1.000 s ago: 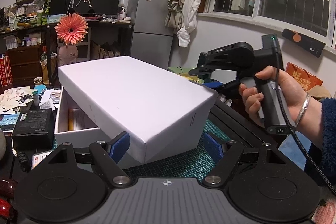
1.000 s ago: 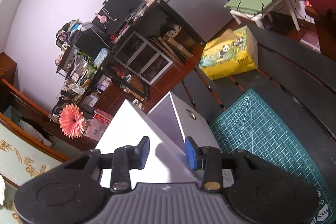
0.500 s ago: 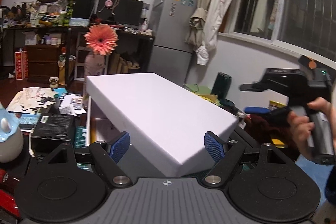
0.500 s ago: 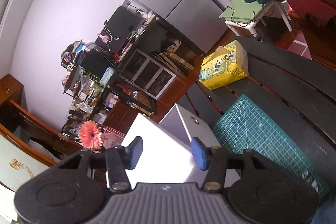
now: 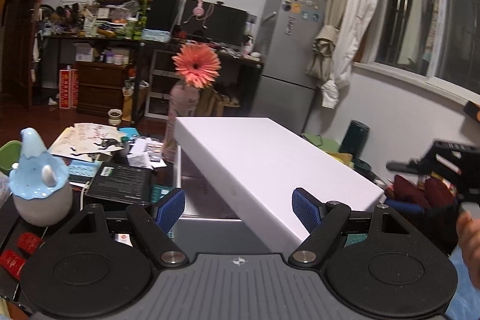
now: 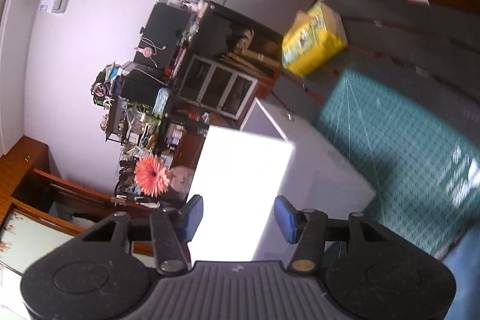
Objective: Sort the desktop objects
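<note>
Lid of white card lies tilted across the open white box, its long axis running from the far left, near the flower, toward the near right, where its corner hangs past the box wall. The far end sits higher and the box's inside shows beneath it on the left. The left tongs stand wide, blue pads on either side of the lid's near end with a clear gap to each, holding nothing. The right tongs are likewise parted and empty, the bright lid ahead of them and between the pad lines but not pressed. In the left view the right tongs and the fingers of the hand carrying them appear at the right edge, well apart from the lid. To the box's right the green cutting mat lies bare, giving free room on that side; to its left the bench is crowded with a black carton, loose papers and a blue-capped figurine. A pink bottle with an orange flower stands just behind the box. Beyond are a grey fridge, cluttered shelves, a dark monitor and a curtained window.
</note>
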`<action>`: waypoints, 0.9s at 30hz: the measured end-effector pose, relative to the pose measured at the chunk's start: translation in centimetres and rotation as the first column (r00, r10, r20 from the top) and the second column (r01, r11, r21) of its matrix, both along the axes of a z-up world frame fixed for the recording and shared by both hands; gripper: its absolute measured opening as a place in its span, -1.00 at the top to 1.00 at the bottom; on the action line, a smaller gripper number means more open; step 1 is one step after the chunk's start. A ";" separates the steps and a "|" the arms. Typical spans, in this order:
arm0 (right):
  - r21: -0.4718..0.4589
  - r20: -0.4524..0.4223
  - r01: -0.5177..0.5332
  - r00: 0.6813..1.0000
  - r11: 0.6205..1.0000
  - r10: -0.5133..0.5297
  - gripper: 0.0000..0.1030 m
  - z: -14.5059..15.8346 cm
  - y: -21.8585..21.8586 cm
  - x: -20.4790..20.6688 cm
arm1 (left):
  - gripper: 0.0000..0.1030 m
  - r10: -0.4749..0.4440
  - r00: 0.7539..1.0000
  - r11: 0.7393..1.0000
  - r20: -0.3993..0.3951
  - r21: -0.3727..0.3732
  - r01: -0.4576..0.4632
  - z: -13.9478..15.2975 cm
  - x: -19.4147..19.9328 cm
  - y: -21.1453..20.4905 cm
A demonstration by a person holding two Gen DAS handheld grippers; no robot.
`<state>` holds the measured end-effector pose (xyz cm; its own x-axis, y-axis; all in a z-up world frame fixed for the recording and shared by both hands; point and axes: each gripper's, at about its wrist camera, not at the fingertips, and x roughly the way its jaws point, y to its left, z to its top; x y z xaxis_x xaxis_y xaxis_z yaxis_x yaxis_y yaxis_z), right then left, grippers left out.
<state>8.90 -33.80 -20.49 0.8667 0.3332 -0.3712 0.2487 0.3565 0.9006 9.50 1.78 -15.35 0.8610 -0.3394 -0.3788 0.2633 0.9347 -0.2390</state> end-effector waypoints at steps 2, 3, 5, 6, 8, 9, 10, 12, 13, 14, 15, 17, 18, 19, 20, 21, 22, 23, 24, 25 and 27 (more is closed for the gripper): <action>0.017 -0.010 -0.023 1.000 1.000 0.023 -0.01 -0.5 1.1 -0.2 | -0.52 0.014 1.000 1.000 -0.009 -0.014 -0.014 0.0 0.1 0.4; 0.025 -0.015 -0.035 0.999 0.999 0.035 -0.01 -0.7 1.7 -0.3 | -0.52 0.021 1.000 1.000 -0.014 -0.021 -0.021 0.0 0.2 0.6; 0.029 -0.024 -0.061 0.998 0.998 0.062 -0.01 -1.1 2.9 -0.4 | -0.52 0.033 0.999 0.999 -0.024 -0.035 -0.034 -0.1 0.4 0.9; 0.025 -0.029 -0.078 0.996 0.997 0.079 -0.01 -1.2 3.5 -0.4 | -0.52 0.039 0.999 0.998 -0.030 -0.041 -0.041 -0.1 0.5 1.1; 0.020 -0.038 -0.109 0.993 0.994 0.109 -0.01 -1.6 4.7 -0.4 | -0.52 0.055 0.998 0.997 -0.040 -0.053 -0.057 -0.2 0.6 1.5; 0.021 -0.045 -0.120 0.992 0.993 0.121 -0.01 -1.8 5.2 -0.5 | -0.52 0.061 0.997 0.996 -0.045 -0.059 -0.064 -0.2 0.7 1.6; 0.025 -0.057 -0.136 0.989 0.990 0.138 -0.01 -2.1 5.8 -0.5 | -0.52 0.065 0.997 0.995 -0.050 -0.065 -0.069 -0.2 0.8 1.7; 0.031 -0.071 -0.157 0.985 0.987 0.159 -0.01 -2.5 6.6 -0.4 | -0.52 0.074 0.995 0.994 -0.059 -0.078 -0.079 -0.3 0.9 2.0; 0.032 -0.077 -0.167 0.983 0.985 0.169 -0.01 -2.7 7.0 -0.3 | -0.52 0.077 0.995 0.993 -0.062 -0.082 -0.082 -0.3 1.0 2.1; 0.032 -0.076 -0.173 0.982 0.984 0.175 -0.01 -2.7 7.3 -0.2 | -0.52 0.079 0.995 0.993 -0.064 -0.086 -0.085 -0.3 1.0 2.1; 0.032 -0.075 -0.178 0.981 0.984 0.180 -0.01 -2.8 7.6 0.0 | -0.52 0.081 0.995 0.992 -0.063 -0.088 -0.086 -0.2 1.0 2.2; 0.042 -0.075 -0.189 0.979 0.981 0.192 -0.03 -3.0 8.2 0.2 | -0.52 0.084 0.995 0.992 -0.060 -0.084 -0.089 -0.2 0.9 2.1; 0.060 -0.076 -0.195 0.977 0.979 0.200 -0.03 -3.3 8.6 0.3 | -0.52 0.085 0.995 0.993 -0.058 -0.081 -0.089 -0.2 0.9 2.1; 0.067 -0.076 -0.199 0.976 0.978 0.204 -0.03 -3.6 8.9 0.3 | -0.52 0.085 0.995 0.993 -0.058 -0.077 -0.089 -0.2 1.0 2.0; 0.072 -0.076 -0.202 0.975 0.977 0.207 -0.03 -3.8 9.3 0.4 | -0.52 0.086 0.995 0.993 -0.059 -0.074 -0.090 -0.3 1.0 2.0; 0.077 -0.077 -0.205 0.975 0.976 0.211 -0.03 -4.0 9.6 0.5 | -0.52 0.086 0.994 0.993 -0.061 -0.072 -0.090 -0.3 1.0 1.9; 0.083 -0.077 -0.208 0.974 0.975 0.214 -0.03 -4.2 9.9 0.5 | -0.52 0.086 0.994 0.993 -0.063 -0.071 -0.091 -0.3 1.1 1.9; 0.083 -0.073 -0.208 0.974 0.975 0.214 -0.03 -4.4 10.1 0.6 | -0.52 0.087 0.994 0.993 -0.065 -0.071 -0.091 -0.4 1.1 1.9; 0.089 -0.067 -0.204 0.975 0.975 0.211 -0.03 -4.5 10.1 0.7 | -0.52 0.087 0.994 0.993 -0.066 -0.072 -0.092 -0.4 1.1 2.0; 0.097 -0.062 -0.201 0.976 0.975 0.208 -0.03 -4.7 10.1 0.8 | -0.52 0.088 0.994 0.993 -0.067 -0.072 -0.093 -0.5 1.1 2.0; 0.135 -0.052 -0.197 0.977 0.971 0.205 -0.03 -5.2 10.0 1.1 | -0.52 0.089 0.994 0.993 -0.069 -0.072 -0.094 -0.5 1.1 2.0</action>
